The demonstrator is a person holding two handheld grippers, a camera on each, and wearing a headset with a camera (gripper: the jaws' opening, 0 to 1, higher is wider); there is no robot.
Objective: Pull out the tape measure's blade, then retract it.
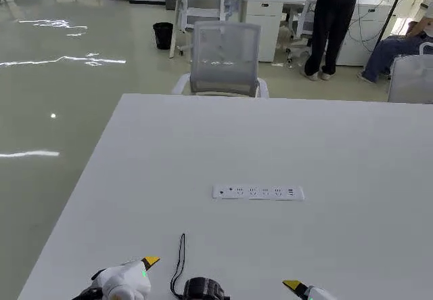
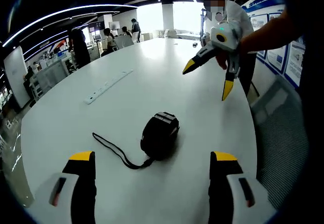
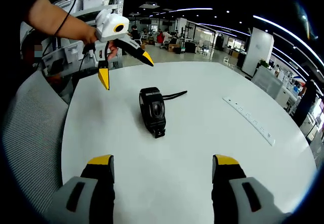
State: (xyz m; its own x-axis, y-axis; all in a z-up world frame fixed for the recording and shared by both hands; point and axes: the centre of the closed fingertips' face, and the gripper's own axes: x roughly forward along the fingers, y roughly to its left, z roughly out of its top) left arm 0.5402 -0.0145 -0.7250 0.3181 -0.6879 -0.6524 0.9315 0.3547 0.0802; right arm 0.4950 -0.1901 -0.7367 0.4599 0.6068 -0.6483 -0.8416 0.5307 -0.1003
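Black tape measure (image 3: 153, 110) on the white table (image 1: 270, 144), at 6 o'clock in the head view, between the two grippers and touched by neither. In the right gripper view, blade end (image 3: 159, 132) tucked against the case mouth, at 6 o'clock of the case. Black lanyard (image 2: 114, 150) trailing from the case across the tabletop, toward 12 o'clock in the head view.

At 7 o'clock in the head view, left gripper (image 3: 125, 70), held above the table, yellow-tipped jaws spread wide with nothing between them. At 5 o'clock, right gripper (image 2: 207, 80), likewise raised, jaws spread apart and pinching nothing.

White power strip (image 1: 258, 192) flat on the table, well beyond the tape measure toward 12 o'clock. Past the far table edge at 12 o'clock, a grey mesh office chair (image 1: 224, 59). At 11 o'clock, a black waste bin (image 1: 162, 35) on the glossy floor. At 1 o'clock, a person in dark clothes (image 1: 331, 22) standing by white desks.
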